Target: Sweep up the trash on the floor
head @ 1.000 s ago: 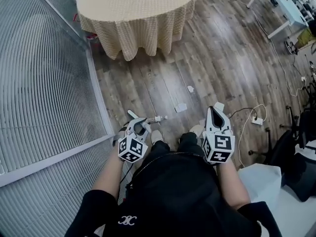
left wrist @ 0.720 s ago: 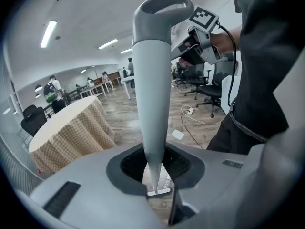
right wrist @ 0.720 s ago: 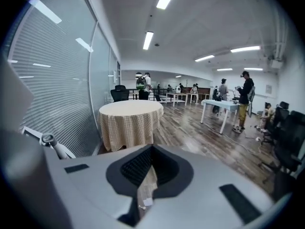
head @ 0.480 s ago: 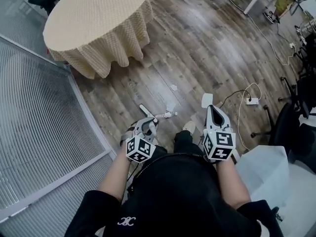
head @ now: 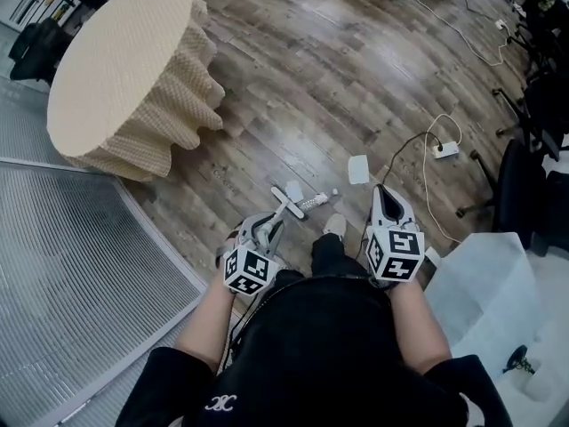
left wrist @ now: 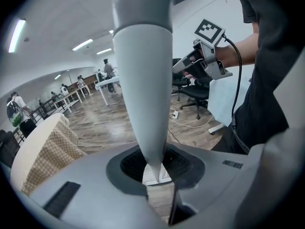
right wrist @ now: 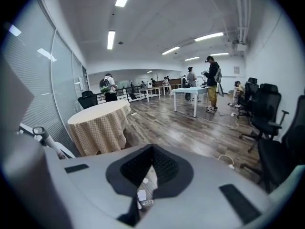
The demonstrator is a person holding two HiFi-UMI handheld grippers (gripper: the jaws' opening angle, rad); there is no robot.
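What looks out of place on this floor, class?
Litter: a white paper scrap lies on the wood floor just ahead of the right gripper, and a smaller scrap lies near the handle held in the left gripper. A cable also trails loosely across the boards.

Clothing: black short-sleeved top (head: 311, 345), white logo (head: 222, 403). Left gripper (head: 269, 228) and right gripper (head: 388, 201): grey bodies, black-and-white marker cubes (head: 395, 256); black cable (left wrist: 238, 80) on right.
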